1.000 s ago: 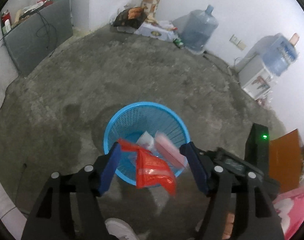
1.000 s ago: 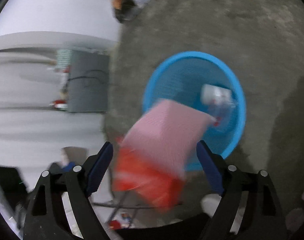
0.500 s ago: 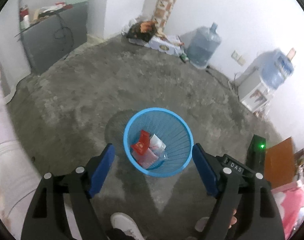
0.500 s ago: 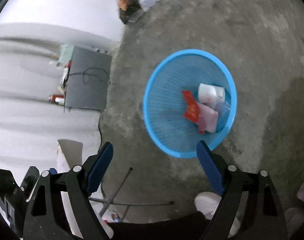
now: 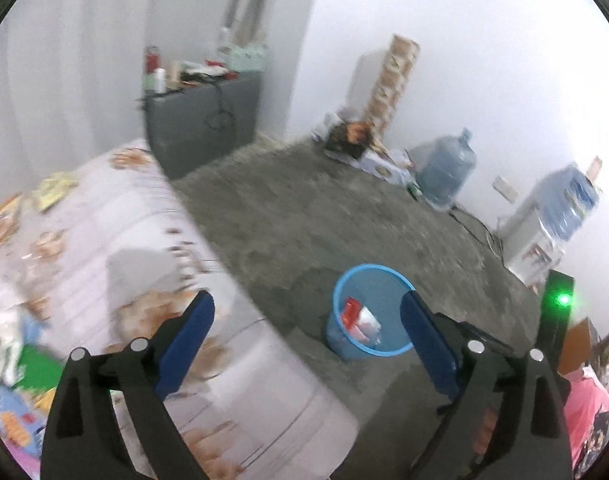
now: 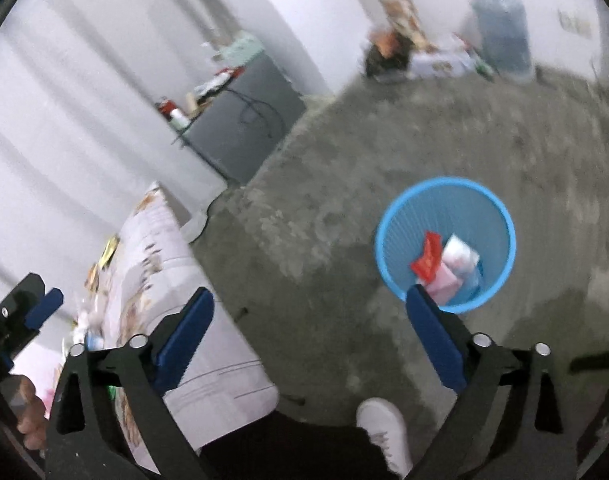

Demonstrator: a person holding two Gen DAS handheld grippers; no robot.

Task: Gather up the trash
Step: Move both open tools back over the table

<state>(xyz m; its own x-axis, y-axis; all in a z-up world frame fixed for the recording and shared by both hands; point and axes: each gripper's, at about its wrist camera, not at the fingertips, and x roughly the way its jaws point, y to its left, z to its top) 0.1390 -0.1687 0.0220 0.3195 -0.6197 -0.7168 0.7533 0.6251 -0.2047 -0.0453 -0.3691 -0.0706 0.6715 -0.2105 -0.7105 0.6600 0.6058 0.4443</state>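
Both wrappers, red wrapper (image 6: 427, 258) and pink wrapper (image 6: 444, 280), now down in the blue basket (image 6: 388, 224) on the floor (image 6: 324, 240), no more between fingers; left gripper (image 5: 306, 322) and right gripper (image 6: 308, 320) just opened wider, spread and empty, free for more trash on the bed (image 5: 116, 240).

Bare room with rough grey floor and white walls

The concrete floor (image 5: 304, 208) is mottled and uneven; pale curtains (image 5: 64, 80) hang along the left wall. A dark grey cabinet (image 5: 204, 128) with a cluttered top stands in the corner, a cable dangling down its front. A bed (image 5: 144, 240) with a printed sheet fills the left side. Against the far wall sit a patterned column (image 5: 396, 76), a blue water jug (image 5: 446, 172) and a white dispenser (image 5: 544, 232) with its bottle
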